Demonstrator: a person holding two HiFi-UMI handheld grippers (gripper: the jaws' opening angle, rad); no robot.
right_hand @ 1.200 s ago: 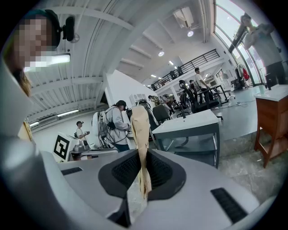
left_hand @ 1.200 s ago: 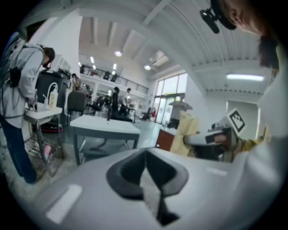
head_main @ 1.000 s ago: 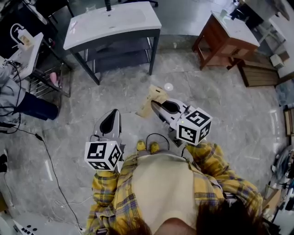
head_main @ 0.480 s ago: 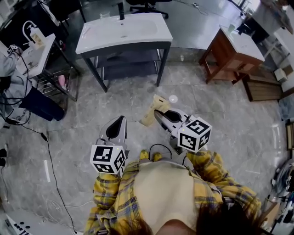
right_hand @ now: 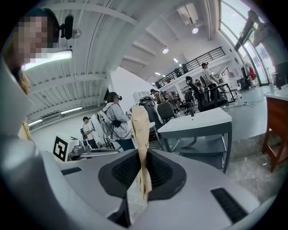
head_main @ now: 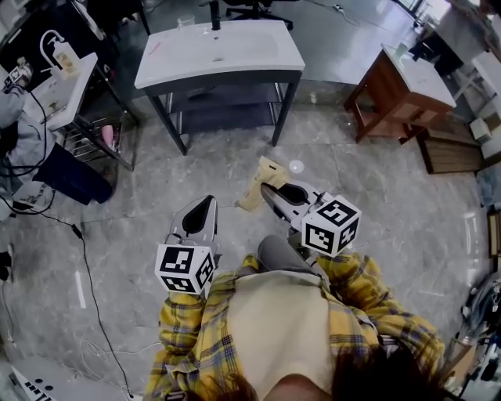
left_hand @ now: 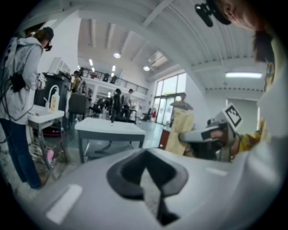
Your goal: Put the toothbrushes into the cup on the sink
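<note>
None of task looked done: right gripper pinched tan packet, left gripper closed, empty; sink, cup well ahead

Lab hall, freestanding sink stand, wooden vanity

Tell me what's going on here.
A person in a yellow plaid shirt holds a gripper in each hand, facing a white sink across the floor. The right gripper is shut on a flat brown paper packet; the left gripper is shut and empty. The packet is not yet at the sink.
</note>
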